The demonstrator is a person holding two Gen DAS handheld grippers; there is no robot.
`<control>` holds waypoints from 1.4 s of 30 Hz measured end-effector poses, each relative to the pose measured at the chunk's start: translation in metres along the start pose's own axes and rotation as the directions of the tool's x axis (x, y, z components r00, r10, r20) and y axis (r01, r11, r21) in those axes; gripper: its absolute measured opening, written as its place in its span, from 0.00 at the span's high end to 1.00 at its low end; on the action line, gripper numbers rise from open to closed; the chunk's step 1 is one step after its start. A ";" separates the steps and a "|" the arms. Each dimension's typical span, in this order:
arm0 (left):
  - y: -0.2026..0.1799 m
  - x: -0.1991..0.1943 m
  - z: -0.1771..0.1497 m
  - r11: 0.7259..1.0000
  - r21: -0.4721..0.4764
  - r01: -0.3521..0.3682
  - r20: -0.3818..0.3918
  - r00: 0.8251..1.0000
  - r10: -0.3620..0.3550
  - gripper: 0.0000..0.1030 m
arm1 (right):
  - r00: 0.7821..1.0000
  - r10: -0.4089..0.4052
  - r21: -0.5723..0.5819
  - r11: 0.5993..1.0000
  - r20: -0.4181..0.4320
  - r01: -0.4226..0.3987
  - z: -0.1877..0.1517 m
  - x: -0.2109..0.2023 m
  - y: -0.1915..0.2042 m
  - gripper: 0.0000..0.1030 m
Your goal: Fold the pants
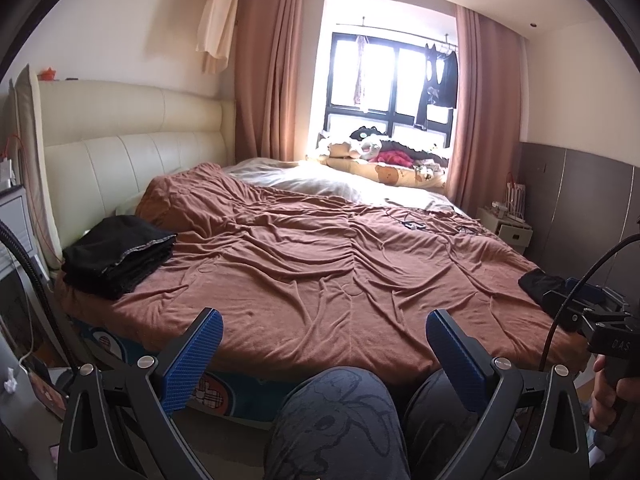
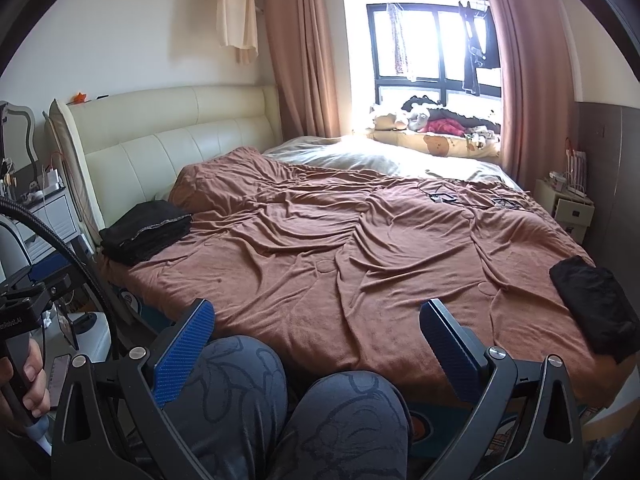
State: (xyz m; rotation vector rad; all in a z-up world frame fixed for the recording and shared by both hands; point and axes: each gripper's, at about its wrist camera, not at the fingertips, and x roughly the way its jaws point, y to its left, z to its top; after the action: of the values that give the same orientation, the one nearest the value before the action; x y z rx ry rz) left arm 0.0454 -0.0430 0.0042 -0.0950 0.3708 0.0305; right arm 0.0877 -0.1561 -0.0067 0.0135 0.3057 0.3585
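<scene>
two grippers: left gripper (image 1: 323, 344) and right gripper (image 2: 316, 334), fingers spread wide, holding nothing, both over the person's knees (image 2: 280, 400)
folded pants: black stack (image 1: 118, 254) on brown blanket (image 1: 320, 272), by headboard (image 1: 132, 136)
other pants: dark bundle (image 2: 596, 308) at right bed edge

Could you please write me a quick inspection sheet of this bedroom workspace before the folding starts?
Surface: bed under a wrinkled brown blanket, bare middle.
Job's things: folded black stack at the headboard side; single black garment at the right edge.
Clutter: small gadgets on the far blanket; toys and clothes on the window sill.
Grippers: left tongs open, empty; right tongs open, empty, both above the person's knees.
Cables: thin wires by the gadgets; a black cable arching from the right tool.
Surroundings: headboard, curtains, window, nightstand.
</scene>
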 end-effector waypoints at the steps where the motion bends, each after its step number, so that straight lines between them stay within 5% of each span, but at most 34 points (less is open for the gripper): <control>1: 0.000 0.000 0.000 1.000 0.002 0.000 0.000 1.000 0.000 0.01 | 1.000 0.000 0.000 1.000 -0.001 0.000 0.000 0.000 0.000 0.00; 42: -0.001 -0.008 0.001 1.000 0.011 0.017 -0.005 1.000 -0.017 0.01 | 1.000 0.001 0.011 1.000 -0.007 -0.001 0.000 -0.008 -0.001 0.00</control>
State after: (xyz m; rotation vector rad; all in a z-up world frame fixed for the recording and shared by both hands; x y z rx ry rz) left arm 0.0387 -0.0438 0.0076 -0.0872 0.3749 0.0112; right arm 0.0811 -0.1599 -0.0047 0.0234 0.3142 0.3577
